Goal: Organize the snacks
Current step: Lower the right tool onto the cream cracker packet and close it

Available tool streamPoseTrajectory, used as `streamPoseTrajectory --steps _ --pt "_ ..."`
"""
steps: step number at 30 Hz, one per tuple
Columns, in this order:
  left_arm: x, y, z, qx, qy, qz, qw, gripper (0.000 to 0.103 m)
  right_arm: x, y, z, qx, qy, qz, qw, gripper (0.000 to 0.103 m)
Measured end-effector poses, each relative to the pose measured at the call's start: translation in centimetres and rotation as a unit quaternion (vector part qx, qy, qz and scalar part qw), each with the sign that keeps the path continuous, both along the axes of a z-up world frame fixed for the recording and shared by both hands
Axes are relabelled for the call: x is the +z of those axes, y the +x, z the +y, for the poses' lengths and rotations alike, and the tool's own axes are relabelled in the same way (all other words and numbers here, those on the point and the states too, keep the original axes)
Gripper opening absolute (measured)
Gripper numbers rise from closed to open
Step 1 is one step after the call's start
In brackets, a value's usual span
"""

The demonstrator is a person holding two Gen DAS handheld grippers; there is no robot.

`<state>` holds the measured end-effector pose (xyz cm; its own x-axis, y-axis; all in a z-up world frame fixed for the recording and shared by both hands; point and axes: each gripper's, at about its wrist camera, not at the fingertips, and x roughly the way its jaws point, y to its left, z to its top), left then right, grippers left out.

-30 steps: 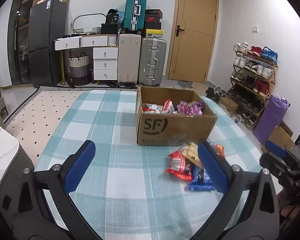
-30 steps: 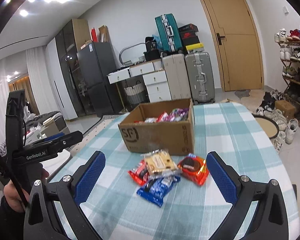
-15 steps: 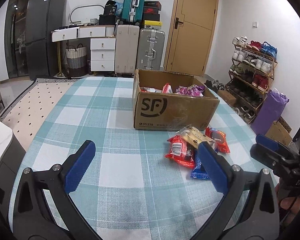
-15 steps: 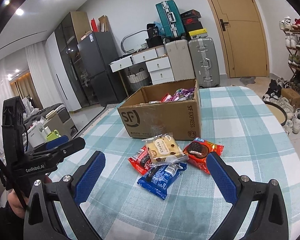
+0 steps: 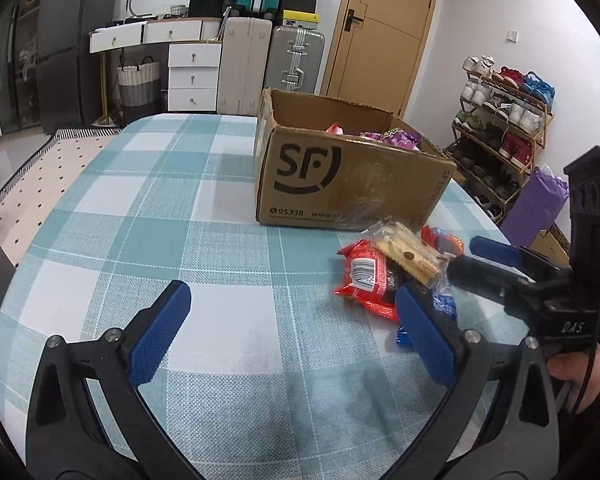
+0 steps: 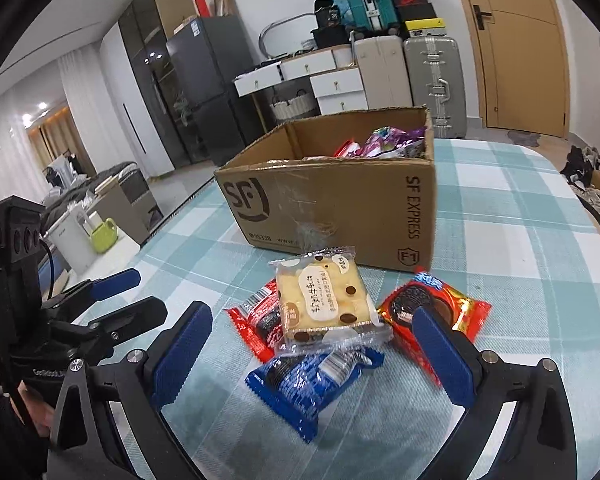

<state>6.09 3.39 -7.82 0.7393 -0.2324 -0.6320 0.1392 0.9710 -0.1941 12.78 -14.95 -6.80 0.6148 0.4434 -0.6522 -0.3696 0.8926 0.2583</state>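
Left gripper (image 5: 292,328): jaws spread wide, nothing between them, hovering low over the checked tablecloth (image 5: 180,208), with the snack pile just off its right finger.
Right gripper (image 6: 312,354): jaws wide apart too, empty, framing the pile of snacks from the near side; the blue packet sits between its fingers.
Box (image 6: 340,204): open cardboard carton marked SF, standing on the cloth just behind the pile; a purple wrapper (image 6: 388,140) and a red one show over its rim.
Cake packet (image 6: 326,300): clear wrapper, pale yellow slab inside, lying on top of the other packets, its far edge close to the box front.
Red packet, left (image 6: 256,326): partly tucked under the cake packet.
Red cookie packet, right (image 6: 432,316): flat on the cloth beside the cake packet, its near part hidden behind the right finger.
Blue packet (image 6: 308,384): nearest the right gripper, overlapped by the cake wrapper's edge.
Hand (image 5: 580,376): gripping the right tool's handle at the edge of the left view.
Background: suitcases (image 5: 296,56), white drawers (image 5: 192,76) and a shoe rack (image 5: 500,120) along the walls.
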Motion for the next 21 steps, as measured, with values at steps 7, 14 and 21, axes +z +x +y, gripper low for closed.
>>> streamPoseTrajectory --steps 7,14,21 --pt "-1.3 1.2 0.4 0.009 -0.012 0.003 0.9999 0.102 -1.1 3.4 2.3 0.043 -0.038 -0.001 0.998 0.102" --pt "-2.1 2.1 0.5 0.005 -0.027 0.009 0.9996 0.102 -3.2 6.0 3.1 0.055 -0.044 0.042 0.997 0.082" --pt "-2.7 2.0 1.0 0.010 -0.035 0.017 0.9992 0.102 -4.4 6.6 3.7 0.067 -0.027 0.066 0.995 0.059"
